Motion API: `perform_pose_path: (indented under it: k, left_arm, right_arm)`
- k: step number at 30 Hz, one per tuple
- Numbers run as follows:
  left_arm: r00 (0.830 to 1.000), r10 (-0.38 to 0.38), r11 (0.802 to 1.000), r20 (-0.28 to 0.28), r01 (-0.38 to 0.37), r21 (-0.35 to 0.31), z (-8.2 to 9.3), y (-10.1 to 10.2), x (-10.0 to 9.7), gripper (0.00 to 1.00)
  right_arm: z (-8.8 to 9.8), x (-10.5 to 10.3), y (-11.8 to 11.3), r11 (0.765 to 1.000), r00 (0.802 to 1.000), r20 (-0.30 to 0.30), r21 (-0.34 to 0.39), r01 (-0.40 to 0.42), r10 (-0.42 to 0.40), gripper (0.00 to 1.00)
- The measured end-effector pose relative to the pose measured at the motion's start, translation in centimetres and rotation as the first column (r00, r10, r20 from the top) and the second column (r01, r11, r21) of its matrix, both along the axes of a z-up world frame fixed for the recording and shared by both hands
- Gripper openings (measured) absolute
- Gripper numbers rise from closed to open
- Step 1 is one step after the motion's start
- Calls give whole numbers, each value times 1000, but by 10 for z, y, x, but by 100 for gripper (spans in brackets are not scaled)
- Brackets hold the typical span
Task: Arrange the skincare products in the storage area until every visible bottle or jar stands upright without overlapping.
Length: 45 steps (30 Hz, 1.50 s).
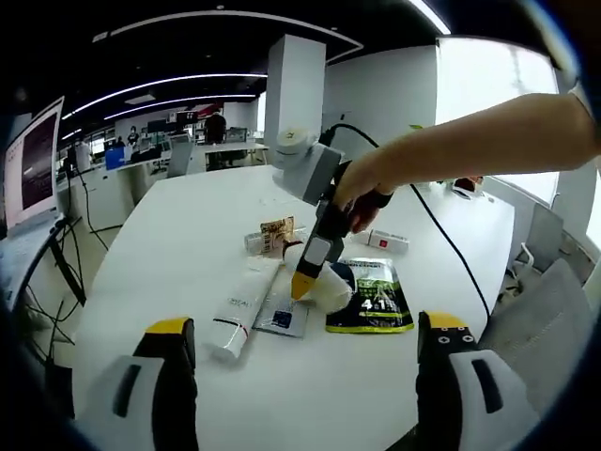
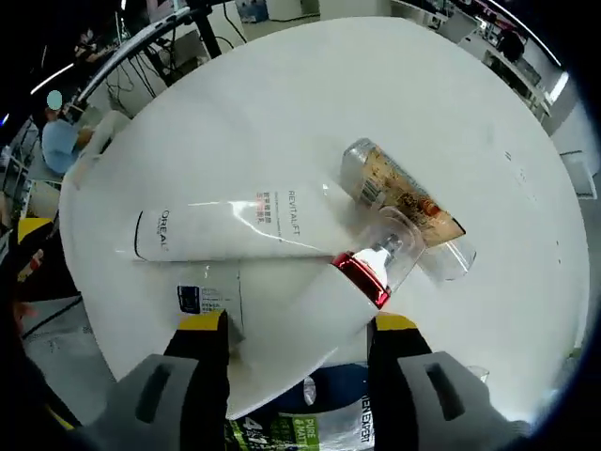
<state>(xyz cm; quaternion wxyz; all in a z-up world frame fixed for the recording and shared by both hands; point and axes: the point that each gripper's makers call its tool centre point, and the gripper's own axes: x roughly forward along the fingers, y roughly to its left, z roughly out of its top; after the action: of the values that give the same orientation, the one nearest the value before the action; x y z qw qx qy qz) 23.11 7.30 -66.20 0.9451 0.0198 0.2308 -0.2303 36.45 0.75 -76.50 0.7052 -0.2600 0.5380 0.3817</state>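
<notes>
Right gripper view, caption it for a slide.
Right claw open around a white red-banded bottle lying beside a white tube.

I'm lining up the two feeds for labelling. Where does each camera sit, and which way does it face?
Left gripper view: rides the left hand-held gripper, held back from the white table, facing across it at the right hand-held gripper and the person's forearm.
Right gripper view: rides the right hand-held gripper, looking steeply down at a white bottle between its jaws.
Shared: the white tube.

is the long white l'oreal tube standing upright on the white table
No, the long white L'Oreal tube lies flat on its side on the white table.
</notes>
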Motion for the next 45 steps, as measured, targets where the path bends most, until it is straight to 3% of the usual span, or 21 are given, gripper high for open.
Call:
perform_pose_path:
  k: [8, 16, 45]
  left_arm:
    - [1000, -2, 1000, -1, 2, 1, 0, 0, -1, 92]
    - [1000, -14, 1000, -6, 14, 10, -1, -1, -2, 92]
    - [998, -56, 998, -28, 56, 23, -7, -9, -5, 90]
  right_arm:
    - [-4, -5, -16, 982, 986, -2, -94, -166, 167, 49]
    - [-5, -15, -27, 957, 964, -18, -123, -264, 264, 42]
    - [-7, -15, -27, 953, 968, -46, -169, -251, 247, 38]
